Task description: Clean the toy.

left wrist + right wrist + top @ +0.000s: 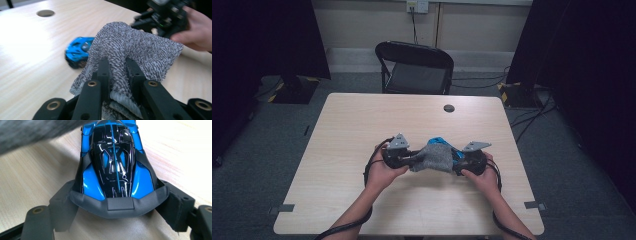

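Toy car [113, 162] — glossy blue, black roof, grey rear spoiler.

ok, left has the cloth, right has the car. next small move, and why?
Probably bring the grey cloth down onto the blue toy car and wipe its shell. The left gripper is shut on a fold of the cloth, which hangs just off the car without covering it; the right gripper clamps the car's end over the table, steadying it.
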`<state>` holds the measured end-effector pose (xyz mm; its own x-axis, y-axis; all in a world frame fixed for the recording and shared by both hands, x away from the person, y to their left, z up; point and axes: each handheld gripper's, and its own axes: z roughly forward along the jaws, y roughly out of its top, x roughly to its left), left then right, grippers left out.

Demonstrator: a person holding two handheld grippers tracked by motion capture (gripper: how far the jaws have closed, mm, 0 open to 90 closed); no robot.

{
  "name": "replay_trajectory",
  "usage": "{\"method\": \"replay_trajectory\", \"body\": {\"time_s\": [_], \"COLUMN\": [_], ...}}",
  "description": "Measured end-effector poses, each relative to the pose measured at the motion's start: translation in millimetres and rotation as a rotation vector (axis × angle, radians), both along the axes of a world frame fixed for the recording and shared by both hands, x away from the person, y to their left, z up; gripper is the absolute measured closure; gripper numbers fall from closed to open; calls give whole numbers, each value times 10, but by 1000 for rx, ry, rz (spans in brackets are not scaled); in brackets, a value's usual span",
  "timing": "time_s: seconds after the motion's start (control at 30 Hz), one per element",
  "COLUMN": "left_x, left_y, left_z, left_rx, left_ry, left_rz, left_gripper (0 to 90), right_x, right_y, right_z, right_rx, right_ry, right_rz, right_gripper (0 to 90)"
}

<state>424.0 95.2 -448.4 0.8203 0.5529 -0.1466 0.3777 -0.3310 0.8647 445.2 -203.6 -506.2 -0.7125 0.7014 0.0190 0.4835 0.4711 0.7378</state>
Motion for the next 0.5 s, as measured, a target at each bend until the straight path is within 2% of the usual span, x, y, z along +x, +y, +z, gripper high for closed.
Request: {"method": "replay_trajectory", "body": {"time_s": [0.13,0.23,0.37,0.47,0.5], "left_x": [109,181,235,267,277], "left_y": [-104,-246,-443,-548,-592], "left_z": [22,18,-36,-85,-106], "left_rx": [7,24,48,46,61], "left_ry": [-6,-11,-20,-19,-28], "left_rz": [4,12,-4,-11,-11], "left_gripper": [765,765,765,764,764], "right_x": [0,0,0,0,0], "right_y": [0,0,0,0,0], "right_z": [0,0,0,0,0], "right_rx": [0,0,0,0,0], "right_ry": [0,0,0,0,0], "right_rz": [0,0,0,0,0], "right_gripper": [236,237,237,237,237]}}
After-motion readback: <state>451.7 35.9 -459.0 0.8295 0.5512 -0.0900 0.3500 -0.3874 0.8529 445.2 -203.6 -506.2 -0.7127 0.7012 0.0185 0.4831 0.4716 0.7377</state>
